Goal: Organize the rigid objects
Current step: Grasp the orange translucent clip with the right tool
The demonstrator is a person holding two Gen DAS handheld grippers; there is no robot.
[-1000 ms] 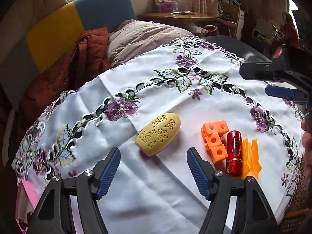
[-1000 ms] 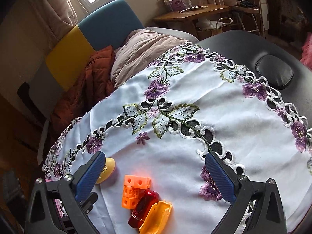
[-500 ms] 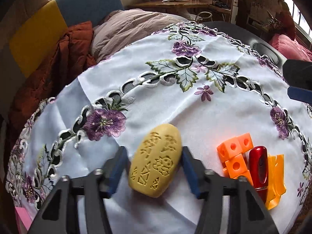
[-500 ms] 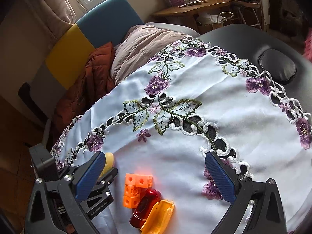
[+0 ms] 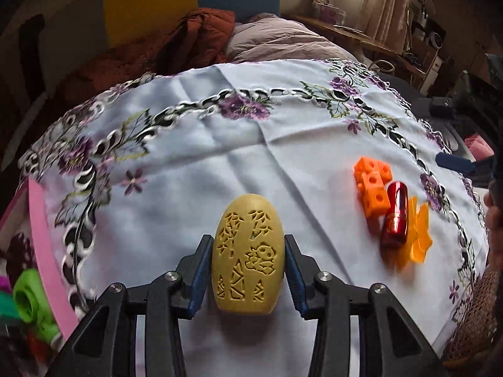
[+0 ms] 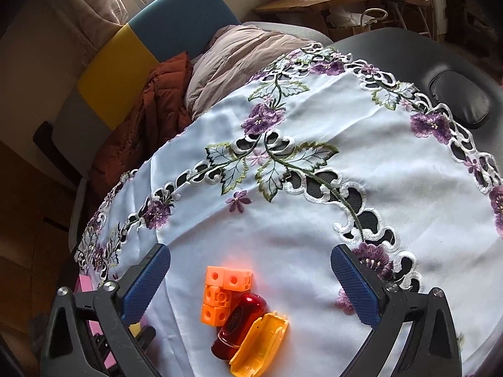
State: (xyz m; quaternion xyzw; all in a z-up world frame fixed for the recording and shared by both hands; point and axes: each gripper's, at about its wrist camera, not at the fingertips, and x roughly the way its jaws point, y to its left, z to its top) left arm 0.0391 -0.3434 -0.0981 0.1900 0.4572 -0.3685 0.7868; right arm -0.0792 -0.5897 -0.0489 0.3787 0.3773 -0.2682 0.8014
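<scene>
yellow carved egg clamped in the left tool, its long axis running straight out along the fingers.

nearest the left wrist camera, the egg is gripped on both flanks by the blue pads, blunt end toward the camera and narrow end pointing away over the white embroidered cloth; whether it is raised off the cloth or rests on it cannot be told. at the lower left edge a pink-rimmed bin with bright toys inside lies close beside this tool, so the carry is judged to turn leftward. farther right, the orange cube cluster, red capsule and orange clip piece lie touching in a row on the worktop. the right tool is held spread wide above that same group, grasping nothing.
</scene>
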